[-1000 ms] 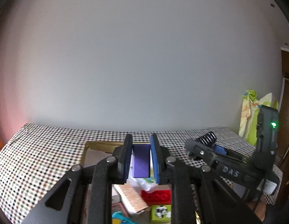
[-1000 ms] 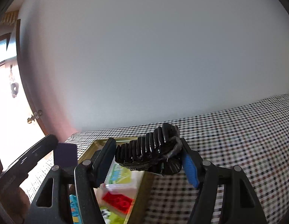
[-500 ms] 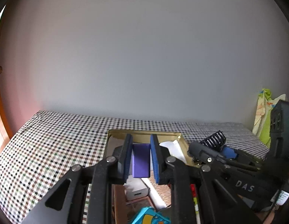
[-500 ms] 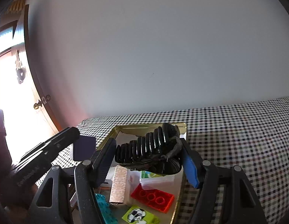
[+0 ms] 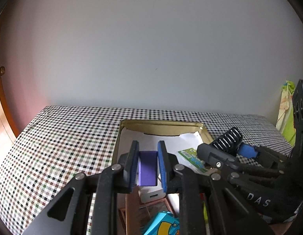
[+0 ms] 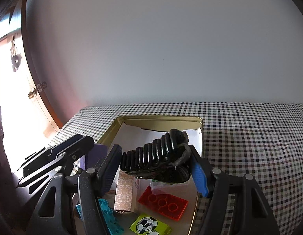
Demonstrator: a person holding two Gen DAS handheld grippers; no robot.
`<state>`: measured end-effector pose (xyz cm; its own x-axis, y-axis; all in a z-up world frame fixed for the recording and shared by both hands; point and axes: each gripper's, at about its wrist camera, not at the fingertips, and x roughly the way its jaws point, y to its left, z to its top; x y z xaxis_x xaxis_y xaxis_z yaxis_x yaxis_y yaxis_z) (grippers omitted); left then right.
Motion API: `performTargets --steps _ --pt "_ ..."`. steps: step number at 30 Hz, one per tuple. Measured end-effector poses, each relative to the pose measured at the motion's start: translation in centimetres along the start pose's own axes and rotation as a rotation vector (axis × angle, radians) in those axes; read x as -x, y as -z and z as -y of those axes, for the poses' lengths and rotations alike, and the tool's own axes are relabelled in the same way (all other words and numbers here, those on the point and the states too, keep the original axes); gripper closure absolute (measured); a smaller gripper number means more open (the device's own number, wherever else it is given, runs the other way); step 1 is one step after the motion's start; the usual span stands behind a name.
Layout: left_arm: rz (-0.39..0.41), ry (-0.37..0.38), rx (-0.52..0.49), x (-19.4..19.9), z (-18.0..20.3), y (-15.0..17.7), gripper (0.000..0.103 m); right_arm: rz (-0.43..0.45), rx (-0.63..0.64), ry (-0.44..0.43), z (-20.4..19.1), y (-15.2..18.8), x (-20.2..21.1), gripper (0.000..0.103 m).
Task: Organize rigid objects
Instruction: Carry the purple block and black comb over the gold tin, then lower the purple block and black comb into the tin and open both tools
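1. Between the blue pads of the left tool (image 5: 148, 165) sat a purple block (image 5: 147, 168), clamped upright over the gold tin (image 5: 161, 124).
2. The right tool (image 6: 155, 163) was closed on a black hair claw clip (image 6: 157, 159), also above the tin.
3. Over the last second both tools had advanced across the checked bench (image 5: 59, 137) toward the tin's back end; release probably came next.
4. Below lay a red brick (image 6: 163, 201) and a football card (image 6: 149, 225).

Tin's (image 5: 161, 124) near end behind tools
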<state>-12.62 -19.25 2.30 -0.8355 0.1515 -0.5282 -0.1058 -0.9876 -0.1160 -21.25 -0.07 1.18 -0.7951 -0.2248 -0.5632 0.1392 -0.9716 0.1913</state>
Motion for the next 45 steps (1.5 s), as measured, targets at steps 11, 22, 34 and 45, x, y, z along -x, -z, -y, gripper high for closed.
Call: performTargets --steps 11,22,34,45 --pt "-0.023 -0.007 0.001 -0.7 0.2 0.0 0.086 -0.048 -0.001 0.016 -0.1 -0.2 -0.8 0.034" --pt "-0.077 -0.047 -0.001 -1.7 0.2 0.2 0.086 -0.132 -0.045 0.026 0.2 -0.4 -3.0 0.034" --pt "-0.108 -0.080 0.012 -2.6 -0.1 0.5 0.077 -0.193 -0.036 0.020 -1.5 -1.1 -4.8 0.032" --pt "-0.050 -0.129 0.060 -1.3 -0.6 0.2 0.001 -0.127 -0.171 -0.115 -0.3 -0.2 -3.2 0.025"
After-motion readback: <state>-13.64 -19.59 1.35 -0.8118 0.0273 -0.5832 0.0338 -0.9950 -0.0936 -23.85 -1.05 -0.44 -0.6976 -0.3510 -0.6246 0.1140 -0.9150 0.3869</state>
